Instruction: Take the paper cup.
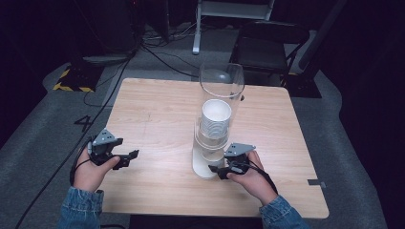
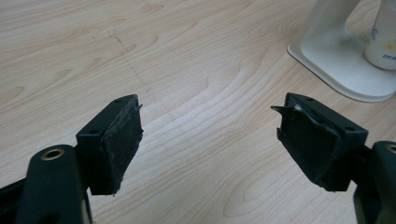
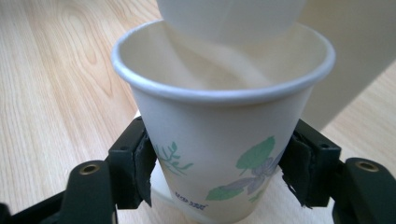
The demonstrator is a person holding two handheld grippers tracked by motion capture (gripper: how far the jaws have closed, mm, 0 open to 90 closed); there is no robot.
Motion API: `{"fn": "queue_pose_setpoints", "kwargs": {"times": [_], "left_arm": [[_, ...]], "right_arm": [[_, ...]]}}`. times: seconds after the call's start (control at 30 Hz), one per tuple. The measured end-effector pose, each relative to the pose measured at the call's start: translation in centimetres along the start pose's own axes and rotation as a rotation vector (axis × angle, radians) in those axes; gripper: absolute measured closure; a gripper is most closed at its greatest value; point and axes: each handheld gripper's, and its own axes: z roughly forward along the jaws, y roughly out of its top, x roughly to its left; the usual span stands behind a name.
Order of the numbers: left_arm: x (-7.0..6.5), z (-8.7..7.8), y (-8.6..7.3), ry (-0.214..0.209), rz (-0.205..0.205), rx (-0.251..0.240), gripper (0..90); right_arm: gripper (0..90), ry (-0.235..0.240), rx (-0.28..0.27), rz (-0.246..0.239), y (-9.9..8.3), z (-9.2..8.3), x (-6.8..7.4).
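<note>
Your right gripper [image 3: 217, 172] clamps a paper cup [image 3: 219, 135] under the cup dispenser [image 1: 217, 119], while your left gripper [image 2: 208, 135] rests released, well left of the dispenser.

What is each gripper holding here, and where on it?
The right gripper clamps the paper cup across its lower sides, under the dispenser. The left gripper is open, holding nothing.
</note>
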Motion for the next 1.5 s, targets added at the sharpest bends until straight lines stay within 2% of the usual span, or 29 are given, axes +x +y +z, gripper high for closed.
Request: {"fn": "queue_pose_setpoints", "kwargs": {"times": [0.4,0.67,1.0,1.07,1.13,1.5], "left_arm": [[0.0,0.7,0.5,-0.013,0.004,-0.001,21.6],[-0.1,1.7,1.1,-0.027,0.014,0.001,21.6],[-0.2,2.9,1.8,-0.039,0.039,0.011,20.9],[-0.3,3.0,1.8,-0.041,0.029,0.011,20.9],[-0.3,3.1,1.8,-0.042,0.038,0.014,20.9],[-0.2,2.5,1.2,-0.027,0.02,0.022,20.9]], "right_arm": [[34.2,-0.045,0.01,-0.004,-0.8,-1.5,-0.5],[34.2,-0.093,0.0,0.026,-1.5,-3.6,-1.6],[33.6,-0.159,-0.063,0.104,-2.0,-6.6,-3.2],[33.5,-0.175,-0.088,0.124,-2.1,-7.2,-3.7],[33.5,-0.19,-0.109,0.144,-2.2,-7.8,-4.1],[33.2,-0.284,-0.189,0.235,-2.4,-10.8,-6.9]]}}
